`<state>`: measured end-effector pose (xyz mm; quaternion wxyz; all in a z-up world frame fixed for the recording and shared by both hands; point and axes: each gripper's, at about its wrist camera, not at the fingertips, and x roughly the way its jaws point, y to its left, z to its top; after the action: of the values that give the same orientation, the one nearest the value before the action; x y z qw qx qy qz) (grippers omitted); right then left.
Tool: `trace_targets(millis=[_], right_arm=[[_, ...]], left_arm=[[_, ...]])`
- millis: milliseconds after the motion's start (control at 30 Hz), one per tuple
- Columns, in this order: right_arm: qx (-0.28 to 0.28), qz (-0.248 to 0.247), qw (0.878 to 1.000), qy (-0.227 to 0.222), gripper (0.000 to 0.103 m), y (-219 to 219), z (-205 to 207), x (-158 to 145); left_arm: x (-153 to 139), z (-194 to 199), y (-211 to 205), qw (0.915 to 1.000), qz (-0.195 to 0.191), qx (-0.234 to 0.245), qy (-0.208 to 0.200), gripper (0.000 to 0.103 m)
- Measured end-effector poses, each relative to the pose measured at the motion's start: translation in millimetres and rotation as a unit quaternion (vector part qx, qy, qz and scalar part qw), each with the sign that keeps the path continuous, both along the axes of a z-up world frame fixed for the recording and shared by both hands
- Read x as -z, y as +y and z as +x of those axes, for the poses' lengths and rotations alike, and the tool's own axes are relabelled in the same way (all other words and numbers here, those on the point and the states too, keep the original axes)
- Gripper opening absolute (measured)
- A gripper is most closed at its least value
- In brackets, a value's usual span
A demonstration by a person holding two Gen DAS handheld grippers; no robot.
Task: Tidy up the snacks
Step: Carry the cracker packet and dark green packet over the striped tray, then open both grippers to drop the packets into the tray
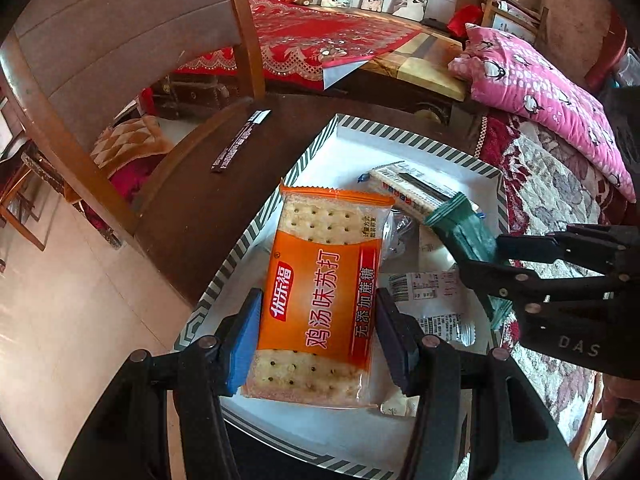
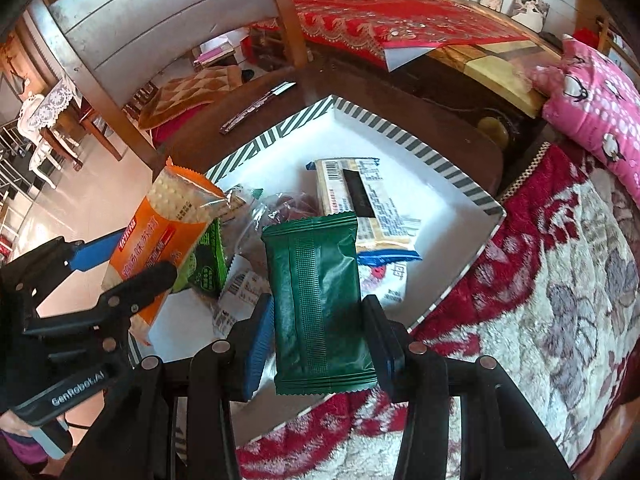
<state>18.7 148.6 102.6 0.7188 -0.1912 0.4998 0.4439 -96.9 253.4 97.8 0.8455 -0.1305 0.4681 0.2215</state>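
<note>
An orange cracker packet (image 1: 320, 300) with white Chinese lettering is clamped across its width between the blue pads of the left tool (image 1: 316, 340). It hangs above a shallow white tray (image 1: 420, 140) whose rim has grey and white stripes. A dark green snack packet (image 2: 320, 304), plain side up with a ribbed seam down its middle, is gripped the same way by the right tool (image 2: 318, 344), also over the tray.

Lying in the tray are more snacks: a long pale bar with a barcode and blue ends (image 2: 360, 204), a clear bag holding something dark red (image 2: 288, 206), a lighter green packet (image 2: 206, 264) partly under the orange one, and white wrappers with printed labels (image 1: 432, 296).

The tray sits on a round dark wooden table (image 1: 192, 208). A slim dark wrapped stick (image 1: 240, 140) lies on the table beyond the tray, apart from it.

To the right of the table is a bed with a red and cream floral blanket (image 2: 560, 300) and a pink pillow (image 1: 540, 92) printed with penguins. A wooden chair (image 1: 100, 60) with a padded grey back stands beyond the table, and a red embroidered cloth (image 1: 320, 40) covers a surface further back. Framed photographs (image 1: 412, 2) stand along the far wall.
</note>
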Motion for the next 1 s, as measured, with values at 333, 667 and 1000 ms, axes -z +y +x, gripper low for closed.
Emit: trace_targets(millis=[333, 667, 1000], right_arm=[[-0.007, -0.019, 1.0, -0.001, 0.048, 22, 1, 14], [-0.005, -0.008, 1.0, 0.006, 0.054, 17, -4, 11], [0.013, 0.006, 1.0, 0.007, 0.06, 0, -3, -2]], left_arm=[[3, 1, -1, 1.0, 0.005, 0.001, 0.002, 0.054], [5, 1, 1, 1.0, 0.004, -0.003, 0.004, 0.054], [-5, -5, -3, 0.9995, 0.027, -0.013, -0.001, 0.071]])
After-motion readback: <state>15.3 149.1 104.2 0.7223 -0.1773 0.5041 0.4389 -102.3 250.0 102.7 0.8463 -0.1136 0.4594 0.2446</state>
